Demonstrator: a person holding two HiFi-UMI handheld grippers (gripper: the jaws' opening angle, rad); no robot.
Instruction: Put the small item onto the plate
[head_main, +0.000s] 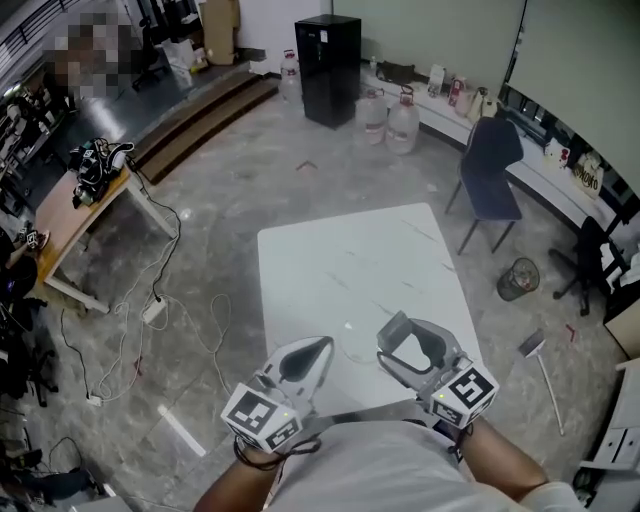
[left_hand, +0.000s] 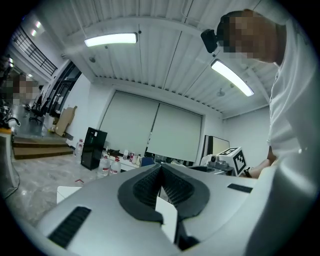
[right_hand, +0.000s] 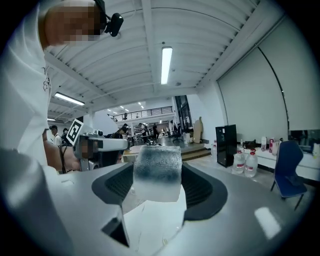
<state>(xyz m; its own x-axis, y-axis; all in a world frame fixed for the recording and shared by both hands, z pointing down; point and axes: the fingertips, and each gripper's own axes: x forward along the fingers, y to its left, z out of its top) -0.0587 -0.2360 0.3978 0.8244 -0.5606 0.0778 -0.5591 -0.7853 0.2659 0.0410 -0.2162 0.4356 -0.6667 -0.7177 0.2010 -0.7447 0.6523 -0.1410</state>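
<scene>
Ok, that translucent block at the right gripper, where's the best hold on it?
By its two flat, parallel side faces, pads closing from either side, as the right gripper has it: the translucent block stands squarely between the ribbed pads.

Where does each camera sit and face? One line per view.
Head view: on the head, looking down at the white table; left gripper, right gripper and forearms show.
Left gripper view: behind its shut jaws, facing the room; shirt at right.
Right gripper view: behind jaws holding a clear block; shirt at left.
All three show the black cabinet.
</scene>
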